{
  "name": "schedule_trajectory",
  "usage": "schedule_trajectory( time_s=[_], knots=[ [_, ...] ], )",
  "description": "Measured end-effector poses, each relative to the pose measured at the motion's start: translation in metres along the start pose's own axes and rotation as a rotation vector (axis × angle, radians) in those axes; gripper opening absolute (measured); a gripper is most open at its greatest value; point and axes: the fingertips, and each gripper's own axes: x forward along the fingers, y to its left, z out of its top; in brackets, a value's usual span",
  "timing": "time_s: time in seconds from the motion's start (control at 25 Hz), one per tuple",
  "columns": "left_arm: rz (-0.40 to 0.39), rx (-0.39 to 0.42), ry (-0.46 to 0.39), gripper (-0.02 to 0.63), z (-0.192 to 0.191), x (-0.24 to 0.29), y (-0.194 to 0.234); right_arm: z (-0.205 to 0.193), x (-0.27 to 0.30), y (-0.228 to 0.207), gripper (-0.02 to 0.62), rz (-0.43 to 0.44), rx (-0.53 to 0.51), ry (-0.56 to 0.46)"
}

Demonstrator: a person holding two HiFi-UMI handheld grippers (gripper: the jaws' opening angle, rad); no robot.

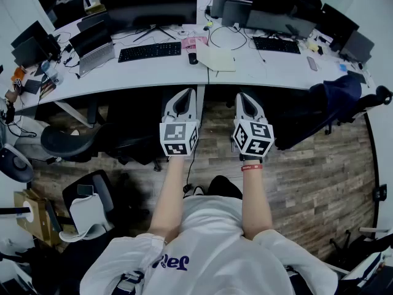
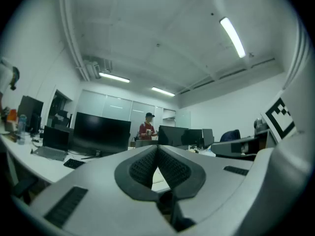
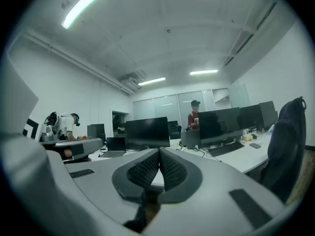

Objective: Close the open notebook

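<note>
A cream notebook (image 1: 216,58) lies flat on the white desk (image 1: 153,72), between the two keyboards and right of a black mouse (image 1: 193,58). Whether it lies open I cannot tell from here. The person holds both grippers side by side at the desk's near edge, short of the notebook and pointing toward it. The left gripper (image 1: 183,94) is shut with nothing in it, its pads meeting at the tips (image 2: 157,149). My right gripper (image 1: 247,97) is also shut and empty, pads together (image 3: 159,153).
Black monitors (image 1: 150,5), two keyboards (image 1: 150,51) and a laptop (image 1: 95,47) crowd the desk. A chair with a dark jacket (image 1: 331,100) stands to the right, more chairs (image 1: 67,143) to the left. A person in red (image 3: 195,117) stands far behind the monitors.
</note>
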Motion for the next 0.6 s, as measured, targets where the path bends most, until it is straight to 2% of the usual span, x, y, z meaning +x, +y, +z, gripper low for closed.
schedule_trajectory(
  time_s=[0.08,0.16,0.36,0.52,0.6],
  knots=[
    [-0.035,0.056,0.011,0.020,-0.003,0.001,-0.004,0.002,0.003,0.000,0.012,-0.004,0.023,-0.011],
    [-0.039,0.079,0.031,0.020,-0.006,0.003,-0.004,0.005,0.006,0.001,0.013,-0.002,0.034,-0.022],
    [-0.018,0.067,0.052,0.019,-0.009,0.014,0.003,-0.001,0.020,-0.006,0.012,0.006,0.083,-0.003],
    [-0.006,0.034,0.057,0.019,-0.015,0.035,0.015,-0.017,0.046,-0.014,0.014,0.005,0.082,0.056],
    [0.010,0.027,0.059,0.018,-0.020,0.048,0.019,-0.022,0.065,-0.019,0.014,0.023,0.120,0.085]
  ],
)
